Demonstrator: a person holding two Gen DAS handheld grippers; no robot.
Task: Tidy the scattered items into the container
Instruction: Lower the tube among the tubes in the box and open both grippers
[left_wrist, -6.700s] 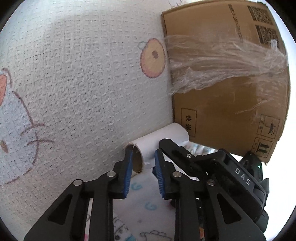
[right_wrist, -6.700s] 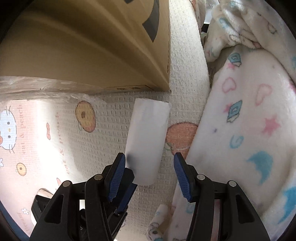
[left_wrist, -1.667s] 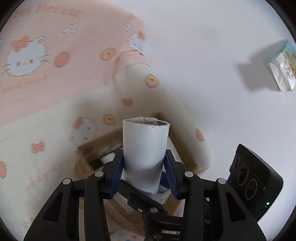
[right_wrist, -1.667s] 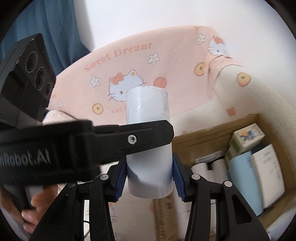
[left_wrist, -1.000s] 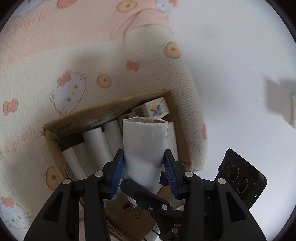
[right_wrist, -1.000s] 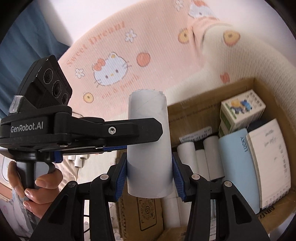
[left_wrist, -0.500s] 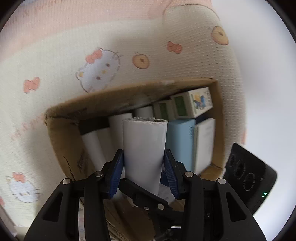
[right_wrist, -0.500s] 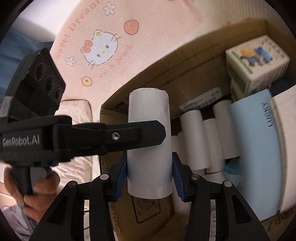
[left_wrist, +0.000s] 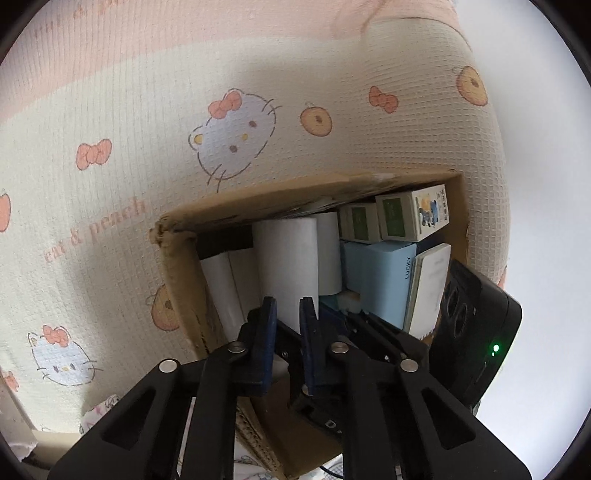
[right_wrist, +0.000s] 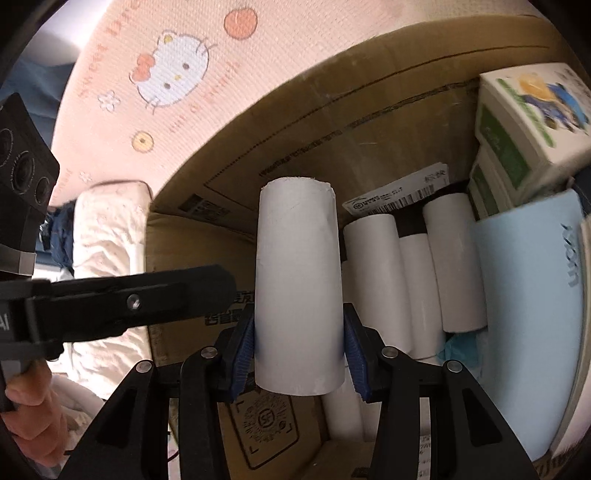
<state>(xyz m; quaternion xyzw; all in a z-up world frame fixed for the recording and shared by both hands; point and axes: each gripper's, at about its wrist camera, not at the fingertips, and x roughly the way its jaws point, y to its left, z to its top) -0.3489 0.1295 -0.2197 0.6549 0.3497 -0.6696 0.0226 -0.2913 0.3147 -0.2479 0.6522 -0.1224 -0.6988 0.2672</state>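
My right gripper (right_wrist: 299, 354) is shut on a white paper roll (right_wrist: 297, 284) and holds it upright over the open cardboard box (right_wrist: 221, 236). The same roll (left_wrist: 286, 266) shows in the left wrist view, above the box (left_wrist: 177, 258). My left gripper (left_wrist: 288, 314) sits just behind that roll with its blue pads close together and nothing between them. Its arm (right_wrist: 122, 302) crosses the right wrist view to the left of the roll.
The box holds several white rolls (right_wrist: 373, 266), a light blue pack (right_wrist: 532, 310), a white booklet (left_wrist: 428, 291) and small green-and-white cartons (right_wrist: 528, 110). A Hello Kitty sheet (left_wrist: 236, 129) surrounds the box. A white blanket (right_wrist: 103, 236) lies left of it.
Both grippers have moved down toward the box. My left gripper has let go of the roll and closed. The right gripper still holds the roll, now lower.
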